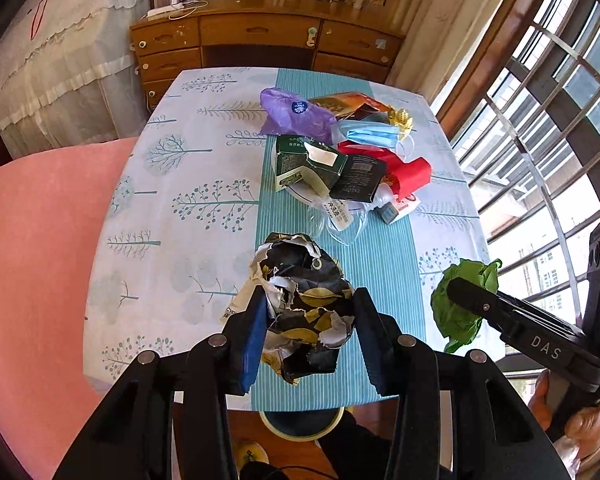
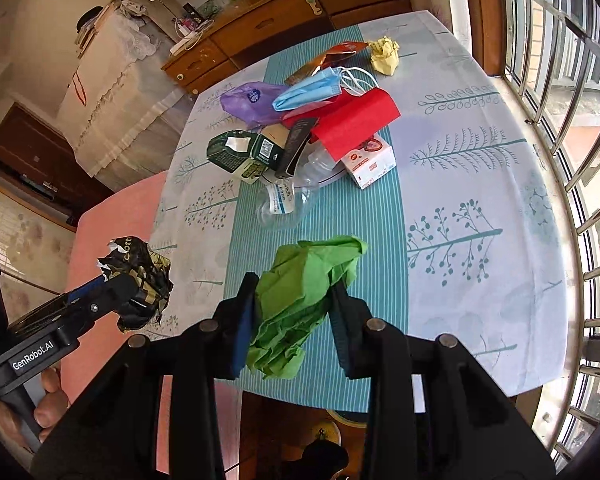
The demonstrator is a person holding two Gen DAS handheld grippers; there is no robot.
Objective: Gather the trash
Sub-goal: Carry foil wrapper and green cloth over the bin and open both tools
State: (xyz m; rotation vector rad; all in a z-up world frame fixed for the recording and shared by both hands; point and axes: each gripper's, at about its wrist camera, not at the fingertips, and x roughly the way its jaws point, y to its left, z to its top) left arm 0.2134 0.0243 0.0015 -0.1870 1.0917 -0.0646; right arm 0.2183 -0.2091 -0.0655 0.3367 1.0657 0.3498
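Observation:
My left gripper (image 1: 310,316) is shut on a crumpled black-and-gold wrapper (image 1: 304,300), held above the near end of the table (image 1: 148,208). That wrapper (image 2: 140,276) also shows at the left of the right wrist view, in the left gripper (image 2: 134,294). My right gripper (image 2: 294,312) is shut on a crumpled green paper (image 2: 300,292), also lifted off the table; the green paper (image 1: 458,304) shows at the right of the left wrist view. More trash lies mid-table: a purple bag (image 1: 296,116), a blue face mask (image 1: 374,136), a green carton (image 1: 304,162), red paper (image 2: 356,120), a clear plastic bottle (image 2: 288,198).
A yellow paper ball (image 2: 385,55) and a brown snack packet (image 2: 328,58) lie at the far end. A pink chair (image 1: 32,260) stands left of the table, a window grille (image 2: 572,120) on the right, a wooden desk (image 1: 260,40) behind. A round bin (image 1: 300,424) sits below the near edge.

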